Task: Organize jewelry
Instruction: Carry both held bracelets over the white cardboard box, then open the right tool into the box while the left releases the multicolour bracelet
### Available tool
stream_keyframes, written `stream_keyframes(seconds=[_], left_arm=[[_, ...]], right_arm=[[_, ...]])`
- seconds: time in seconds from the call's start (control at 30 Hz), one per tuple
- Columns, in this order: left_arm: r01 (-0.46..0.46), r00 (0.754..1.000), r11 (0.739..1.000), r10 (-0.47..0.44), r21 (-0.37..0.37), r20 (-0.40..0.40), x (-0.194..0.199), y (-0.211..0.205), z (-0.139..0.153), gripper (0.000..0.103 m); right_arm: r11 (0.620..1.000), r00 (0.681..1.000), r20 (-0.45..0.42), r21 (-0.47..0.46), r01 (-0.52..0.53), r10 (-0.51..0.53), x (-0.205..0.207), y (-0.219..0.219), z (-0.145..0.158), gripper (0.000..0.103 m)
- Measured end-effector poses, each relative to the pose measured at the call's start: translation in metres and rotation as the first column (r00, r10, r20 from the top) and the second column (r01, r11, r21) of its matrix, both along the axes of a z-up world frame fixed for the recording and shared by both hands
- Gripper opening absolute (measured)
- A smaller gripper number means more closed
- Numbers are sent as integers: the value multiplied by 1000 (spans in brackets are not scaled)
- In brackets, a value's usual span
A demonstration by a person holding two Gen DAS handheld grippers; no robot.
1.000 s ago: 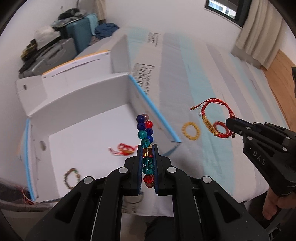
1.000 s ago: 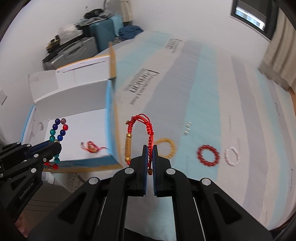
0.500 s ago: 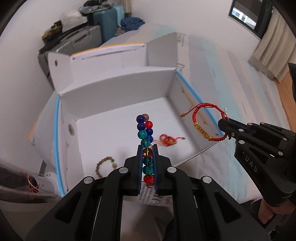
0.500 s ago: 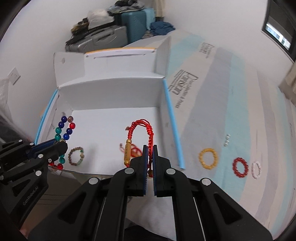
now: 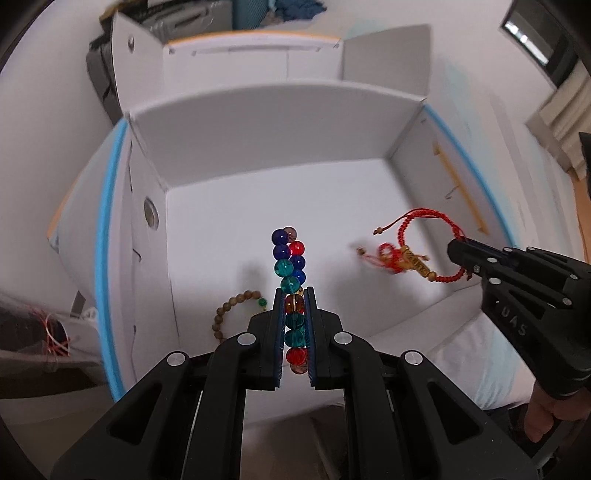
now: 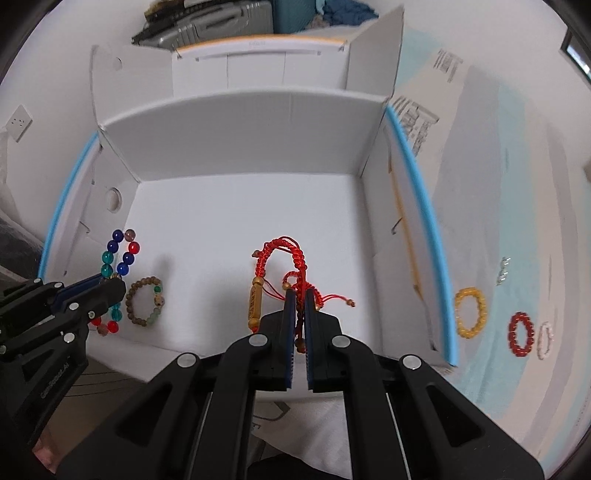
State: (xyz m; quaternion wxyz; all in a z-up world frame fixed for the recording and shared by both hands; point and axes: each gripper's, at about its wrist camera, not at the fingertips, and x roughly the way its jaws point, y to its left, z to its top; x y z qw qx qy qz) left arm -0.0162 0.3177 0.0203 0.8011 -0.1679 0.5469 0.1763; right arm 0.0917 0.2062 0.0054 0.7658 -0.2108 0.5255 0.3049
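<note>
My left gripper is shut on a bracelet of blue, teal and red glass beads and holds it over the front of the open white box. It also shows in the right wrist view. My right gripper is shut on a red cord bracelet with a gold tube, held above the box floor; it also shows in the left wrist view. A brown bead bracelet and a red knotted cord lie inside the box.
On the striped bed right of the box lie a yellow bead ring, a red bead ring, a white bead ring and a small silver piece. Suitcases stand behind the box.
Both grippers have moved left from over the bed to over the box, each still holding its bracelet. The box now fills both views.
</note>
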Motion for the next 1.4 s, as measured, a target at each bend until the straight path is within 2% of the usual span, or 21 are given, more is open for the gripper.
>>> stream_keyframes(seconds=[0.47, 0.77, 0.83, 0.9, 0.93, 0.97, 1.03, 1.07, 1.2, 1.3, 1.37, 1.4], left_arm=[[-4, 992, 999, -2, -46, -123, 26, 21, -48, 9], [-3, 990, 1000, 0, -18, -143, 34, 17, -50, 10], [-8, 991, 1000, 7, 0, -134, 35, 15, -47, 13], [-14, 992, 1000, 15, 6, -129, 34, 14, -46, 13], [-12, 992, 1000, 14, 17, -127, 34, 13, -45, 14], [-15, 992, 1000, 18, 26, -122, 33, 12, -43, 23], [-23, 994, 999, 26, 27, -107, 25, 10, -39, 34], [-25, 995, 999, 29, 38, -95, 23, 9, -36, 39], [-32, 997, 998, 36, 60, -73, 17, 5, -29, 51], [-37, 997, 997, 41, 67, -60, 14, 4, -23, 61], [-38, 998, 995, 42, 97, -46, 11, 0, -16, 72], [-35, 998, 994, 40, 103, -39, 10, -2, -13, 73]], right_arm=[[990, 994, -105, -140, -31, 16, 26, 26, -53, 4], [985, 992, -130, -169, -21, -1, 30, 32, -66, 7], [985, 992, -126, -169, -19, -2, 29, 32, -64, 13], [987, 992, -125, -160, -4, -16, 29, 29, -63, 37], [988, 992, -125, -155, 1, -21, 29, 29, -62, 41], [989, 993, -118, -145, 6, -24, 28, 28, -60, 45], [991, 993, -115, -130, 10, -25, 26, 26, -56, 51], [993, 993, -118, -116, 11, -25, 25, 26, -54, 58], [997, 995, -102, -80, 14, -22, 20, 23, -43, 67], [999, 996, -89, -47, 11, -16, 16, 20, -33, 68], [999, 997, -78, -33, 5, -8, 12, 18, -27, 68], [1000, 998, -67, -26, 2, -4, 10, 17, -23, 69]])
